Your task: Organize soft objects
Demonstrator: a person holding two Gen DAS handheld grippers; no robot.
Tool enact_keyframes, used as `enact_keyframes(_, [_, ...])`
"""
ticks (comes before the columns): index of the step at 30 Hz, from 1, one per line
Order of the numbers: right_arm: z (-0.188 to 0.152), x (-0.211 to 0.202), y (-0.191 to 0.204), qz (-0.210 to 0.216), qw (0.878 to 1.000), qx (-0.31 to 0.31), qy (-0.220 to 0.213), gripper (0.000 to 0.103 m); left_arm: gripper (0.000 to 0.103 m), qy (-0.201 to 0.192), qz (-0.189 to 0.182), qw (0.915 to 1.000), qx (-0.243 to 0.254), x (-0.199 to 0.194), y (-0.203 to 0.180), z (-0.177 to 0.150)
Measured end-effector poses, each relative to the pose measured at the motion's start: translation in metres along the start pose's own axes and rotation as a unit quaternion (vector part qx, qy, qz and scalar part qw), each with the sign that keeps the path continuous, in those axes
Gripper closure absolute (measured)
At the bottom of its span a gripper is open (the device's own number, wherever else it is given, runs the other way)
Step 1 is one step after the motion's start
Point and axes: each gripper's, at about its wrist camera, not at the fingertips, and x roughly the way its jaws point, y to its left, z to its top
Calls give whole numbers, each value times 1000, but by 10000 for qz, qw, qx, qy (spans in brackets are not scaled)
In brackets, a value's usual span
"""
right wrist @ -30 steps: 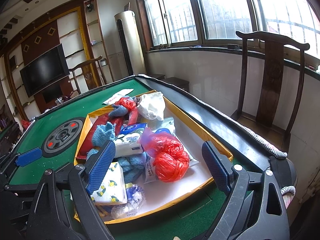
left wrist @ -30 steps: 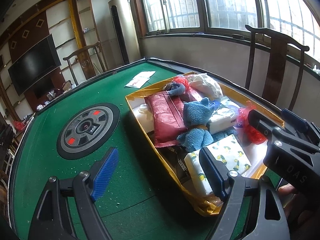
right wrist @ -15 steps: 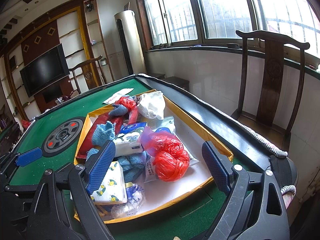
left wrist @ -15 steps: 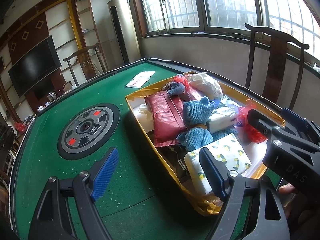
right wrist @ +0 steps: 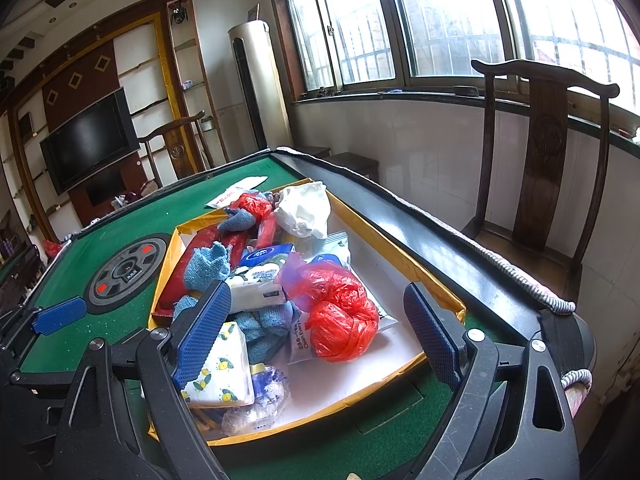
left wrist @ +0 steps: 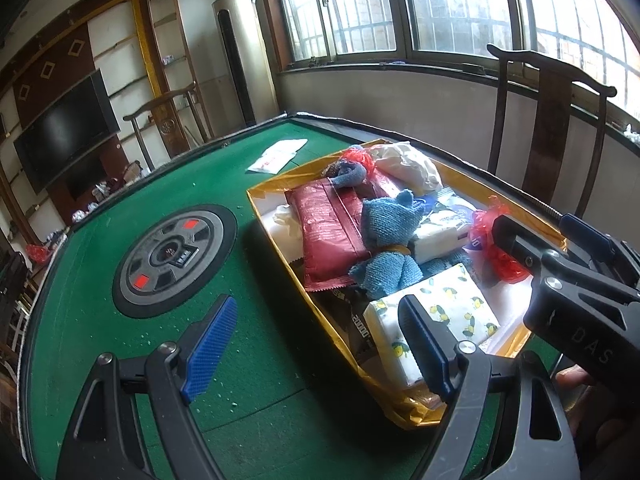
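The right gripper hovers with jaws wide and empty above the near end of the yellow-rimmed tray; the left gripper, equally wide and empty, hangs over the tray's near left corner. Soft objects fill the tray; a red plastic bag sits centrally, probably best pinched at its bunched top. Only the left view shows the maroon packet whole.

Bright daylight pours through the barred, wood-framed windows, blown out white; fisheye bends edges, corners darken, focus stays sharp.
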Motion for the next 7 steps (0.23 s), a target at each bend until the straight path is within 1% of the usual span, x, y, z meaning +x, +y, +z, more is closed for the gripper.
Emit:
enact_keyframes(1, [-1, 0, 0, 4, 10000, 2, 1, 14, 20, 1, -22, 10000, 14, -1, 0, 0])
enact_keyframes(4, [0, 0, 0, -2, 10000, 4, -3, 14, 20, -123, 156, 9997, 116, -5, -4, -3])
enact_keyframes(7, [0, 0, 0, -1, 10000, 5, -5, 14, 20, -177, 238, 9993, 220, -6, -9, -3])
